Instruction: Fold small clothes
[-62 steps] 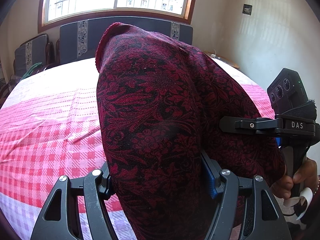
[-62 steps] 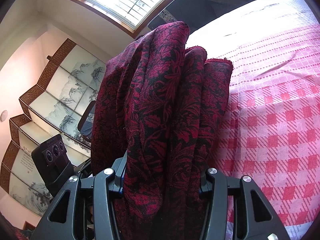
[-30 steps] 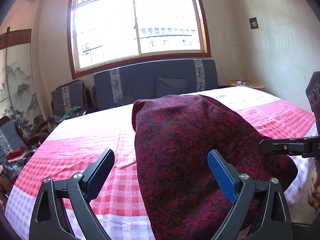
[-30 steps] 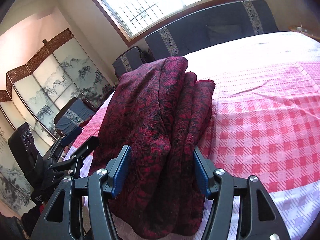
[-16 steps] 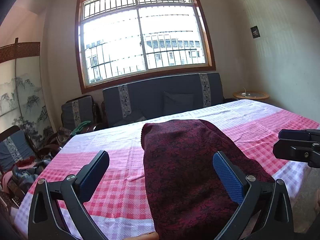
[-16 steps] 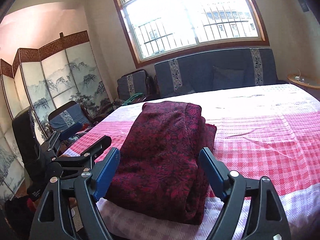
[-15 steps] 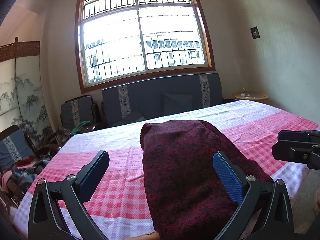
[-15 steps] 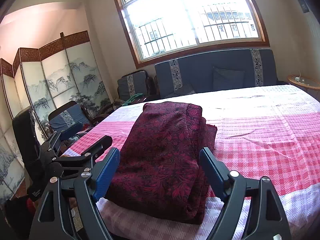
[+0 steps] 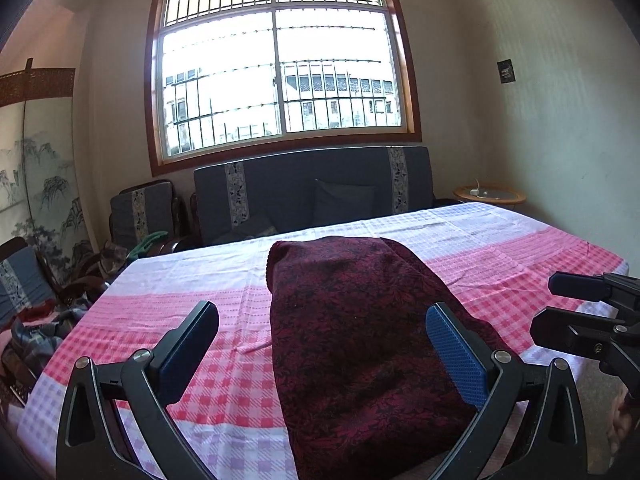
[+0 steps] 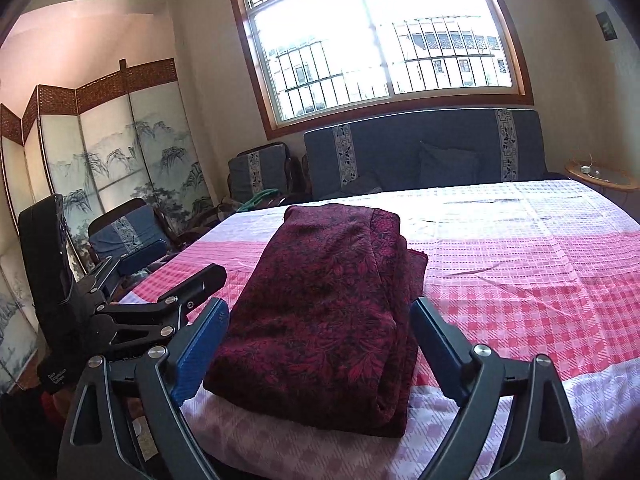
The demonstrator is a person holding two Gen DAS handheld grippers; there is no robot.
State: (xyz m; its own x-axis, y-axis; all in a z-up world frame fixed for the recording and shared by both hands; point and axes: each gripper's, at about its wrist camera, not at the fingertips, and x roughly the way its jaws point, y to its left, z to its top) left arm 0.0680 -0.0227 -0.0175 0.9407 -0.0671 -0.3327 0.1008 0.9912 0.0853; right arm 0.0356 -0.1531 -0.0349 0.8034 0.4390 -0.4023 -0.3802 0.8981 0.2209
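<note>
A folded dark red patterned cloth [image 9: 360,332] lies on the pink checked bedspread [image 9: 168,320], near its front edge; it also shows in the right wrist view [image 10: 328,308]. My left gripper [image 9: 320,344] is open and empty, drawn back from the cloth's near end. My right gripper [image 10: 320,340] is open and empty, just in front of the cloth. The right gripper also shows at the right edge of the left wrist view [image 9: 588,320], and the left gripper at the left of the right wrist view [image 10: 160,300].
A dark blue sofa [image 9: 312,192] and armchairs [image 10: 260,172] stand behind the bed under a barred window. A painted folding screen [image 10: 112,152] stands at the left. A small round side table [image 9: 488,194] is at the far right. Loose clothes [image 9: 36,328] lie left of the bed.
Both grippers let go of the cloth, opened wide and drew back from it. The cloth now lies flat and folded on the bedspread.
</note>
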